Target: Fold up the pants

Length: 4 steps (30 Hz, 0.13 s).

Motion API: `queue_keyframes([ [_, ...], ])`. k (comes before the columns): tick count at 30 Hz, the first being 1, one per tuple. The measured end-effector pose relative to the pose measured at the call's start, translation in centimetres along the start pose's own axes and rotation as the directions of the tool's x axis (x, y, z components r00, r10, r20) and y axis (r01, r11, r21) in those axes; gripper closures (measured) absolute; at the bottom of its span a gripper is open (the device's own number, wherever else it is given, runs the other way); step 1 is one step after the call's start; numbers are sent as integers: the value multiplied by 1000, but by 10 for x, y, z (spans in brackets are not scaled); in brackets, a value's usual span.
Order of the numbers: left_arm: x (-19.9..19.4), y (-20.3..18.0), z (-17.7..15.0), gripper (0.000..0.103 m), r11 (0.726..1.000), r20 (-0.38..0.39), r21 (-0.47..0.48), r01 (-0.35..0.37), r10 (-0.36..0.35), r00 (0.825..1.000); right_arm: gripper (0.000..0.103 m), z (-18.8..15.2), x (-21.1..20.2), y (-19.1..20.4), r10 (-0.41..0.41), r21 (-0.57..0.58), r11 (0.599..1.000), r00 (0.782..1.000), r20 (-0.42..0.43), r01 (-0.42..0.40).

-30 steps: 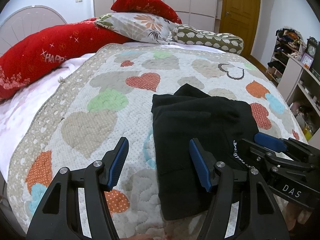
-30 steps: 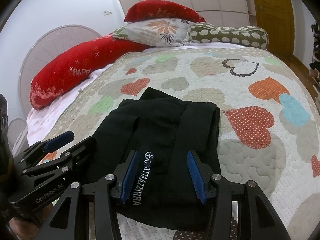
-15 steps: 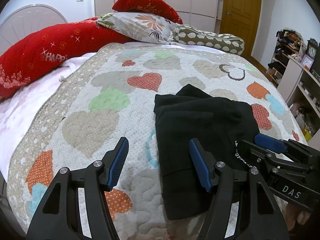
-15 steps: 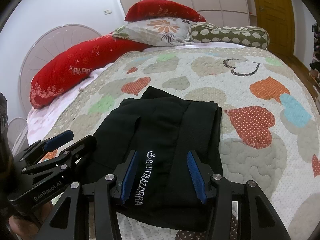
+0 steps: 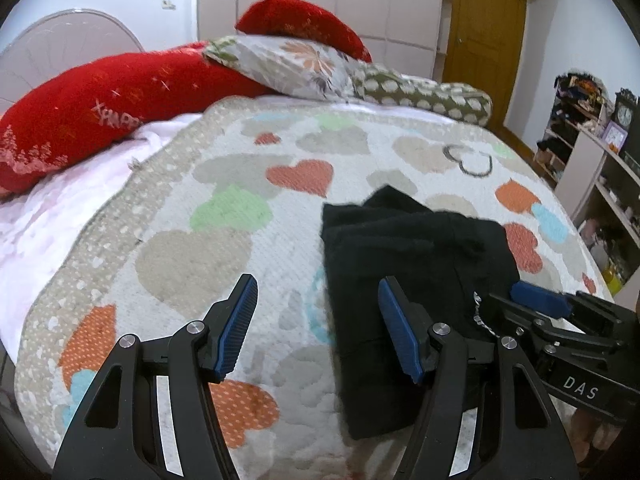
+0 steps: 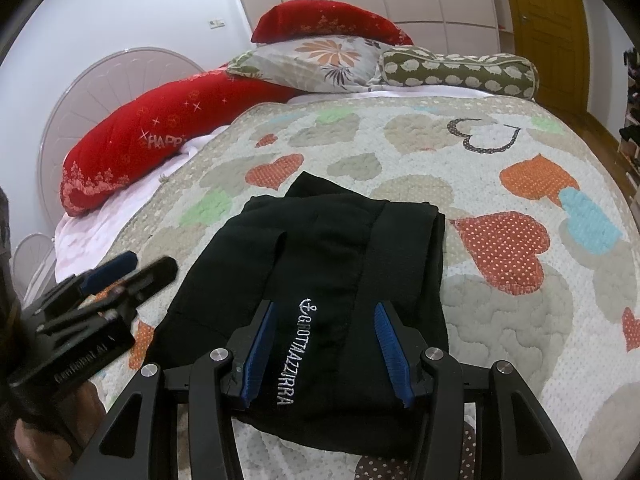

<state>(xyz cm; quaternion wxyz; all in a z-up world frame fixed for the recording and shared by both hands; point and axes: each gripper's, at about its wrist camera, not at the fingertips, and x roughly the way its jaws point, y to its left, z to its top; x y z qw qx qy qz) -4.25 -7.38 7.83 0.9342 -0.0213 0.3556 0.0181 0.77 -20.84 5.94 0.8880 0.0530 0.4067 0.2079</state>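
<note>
Your left gripper (image 5: pixel 318 330) sits at the lower centre of its own view with the two blue pads wide apart and nothing between them; below the gap is the heart-patterned quilt (image 5: pixel 192 260). The black pants (image 5: pixel 404 264) lie folded into a compact stack on this quilt, to the right of centre in that view, and the right pad of your left gripper stands in front of their left part. Whether it touches the cloth, you cannot tell from here. Your right gripper (image 6: pixel 326 350) is at the lower centre of its view, also with the pads apart, and the pants (image 6: pixel 332 248) fill the space between and above them; the white embroidered lettering (image 6: pixel 294 350) runs up between the two pads. The pads hold no cloth. In the upper left of both views you see a long red pillow (image 6: pixel 136 140), and at the upper centre a floral pillow (image 6: pixel 316 62) beside a green dotted bolster (image 6: pixel 460 68).
</note>
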Motion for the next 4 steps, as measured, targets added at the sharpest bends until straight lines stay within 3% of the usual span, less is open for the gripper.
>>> queue_keyframes([
  [4,-2,10,3,40,1000,10,1,-15,15,1000,54,0,-5,-1,-7,-2,1000,1000,12,7],
])
